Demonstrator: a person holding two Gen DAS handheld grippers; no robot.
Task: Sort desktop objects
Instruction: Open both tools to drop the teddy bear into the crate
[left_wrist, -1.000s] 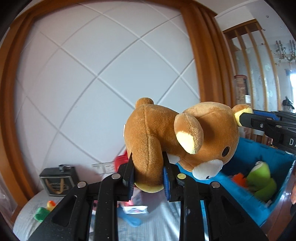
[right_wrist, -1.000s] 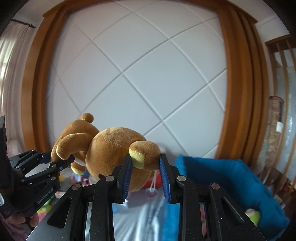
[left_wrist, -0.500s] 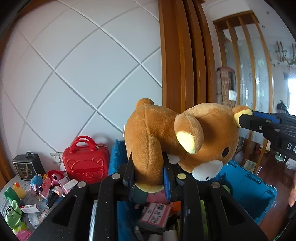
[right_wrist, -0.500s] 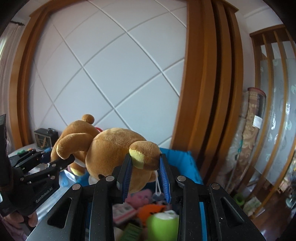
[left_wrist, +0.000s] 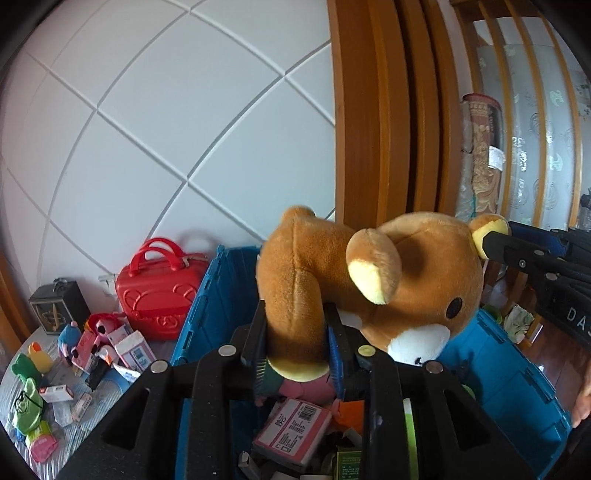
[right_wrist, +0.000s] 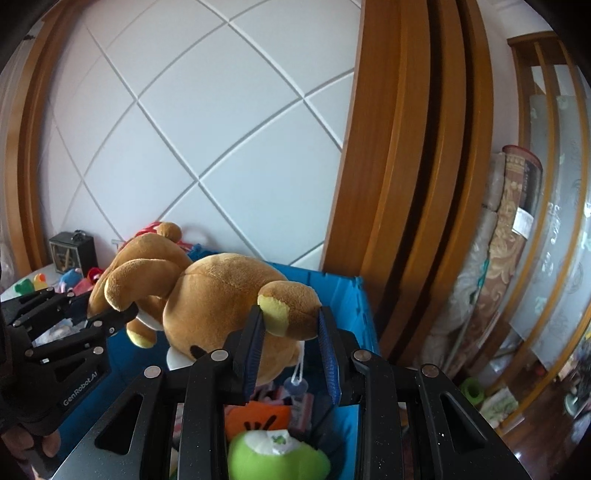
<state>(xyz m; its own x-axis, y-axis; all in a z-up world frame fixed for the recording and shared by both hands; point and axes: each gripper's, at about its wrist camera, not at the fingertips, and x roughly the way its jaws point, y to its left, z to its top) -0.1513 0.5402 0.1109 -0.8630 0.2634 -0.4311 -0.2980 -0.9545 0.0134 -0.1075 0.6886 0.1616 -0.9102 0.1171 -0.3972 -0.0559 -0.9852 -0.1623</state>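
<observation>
Above the blue crate (left_wrist: 517, 387), the teddy bear (left_wrist: 369, 280) hangs for release: left gripper (left_wrist: 295, 354) jaws opening around its leg, right gripper (right_wrist: 291, 343) jaws clamped on its ear.

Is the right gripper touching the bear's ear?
Touching: in the right wrist view the right gripper has both pads pressed on the teddy bear's ear.

The blue plastic crate (left_wrist: 517, 398) is largely hidden behind the brown plush bear (left_wrist: 369, 280) and the gripper bodies. The pink printed carton (left_wrist: 291, 428) carries text too small to read. The green plush toy (right_wrist: 277, 458) is cut off by the lower edge.
</observation>
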